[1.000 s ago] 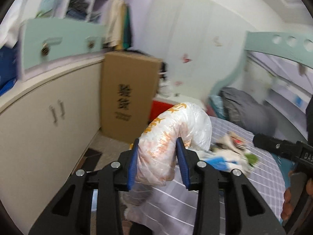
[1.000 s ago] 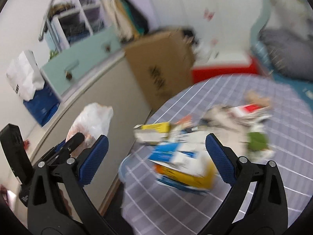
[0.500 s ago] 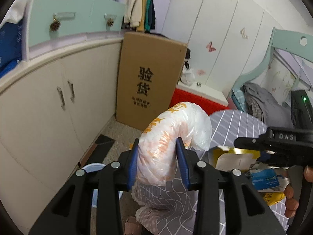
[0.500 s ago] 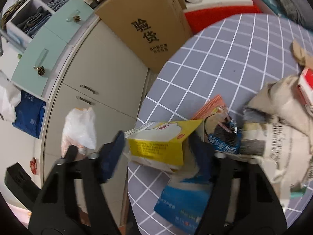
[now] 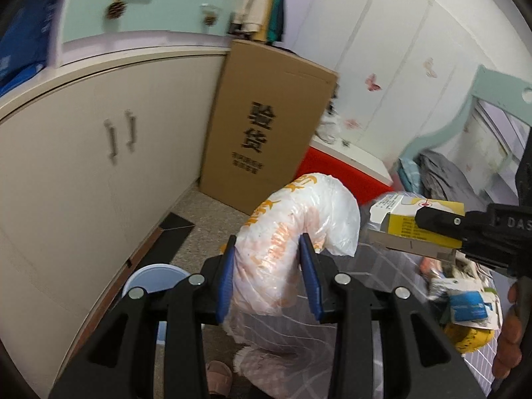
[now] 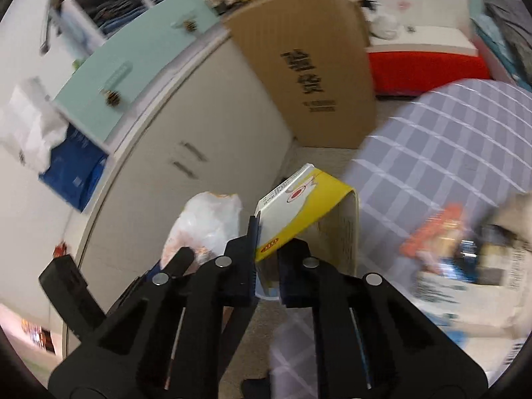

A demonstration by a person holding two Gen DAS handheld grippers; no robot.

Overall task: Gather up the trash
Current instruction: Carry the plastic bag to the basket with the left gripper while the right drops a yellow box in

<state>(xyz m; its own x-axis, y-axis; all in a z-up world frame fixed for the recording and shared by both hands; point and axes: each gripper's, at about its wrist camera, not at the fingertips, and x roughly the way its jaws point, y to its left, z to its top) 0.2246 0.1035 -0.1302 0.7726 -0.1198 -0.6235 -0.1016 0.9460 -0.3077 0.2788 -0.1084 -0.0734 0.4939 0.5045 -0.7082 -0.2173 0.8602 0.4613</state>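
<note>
From the left wrist, cream cabinets (image 5: 99, 166) and a tall cardboard box (image 5: 266, 126) back the left hand-held gripper (image 5: 267, 276), clenched on a white plastic bag (image 5: 299, 219) held above the floor. From the right wrist, beside the checked bench (image 6: 449, 153), the right hand-held gripper (image 6: 267, 259) grasps a yellow carton (image 6: 309, 209) just beside the bag. The carton seems bound for the bag, which calls for finding the bag's mouth.
</note>
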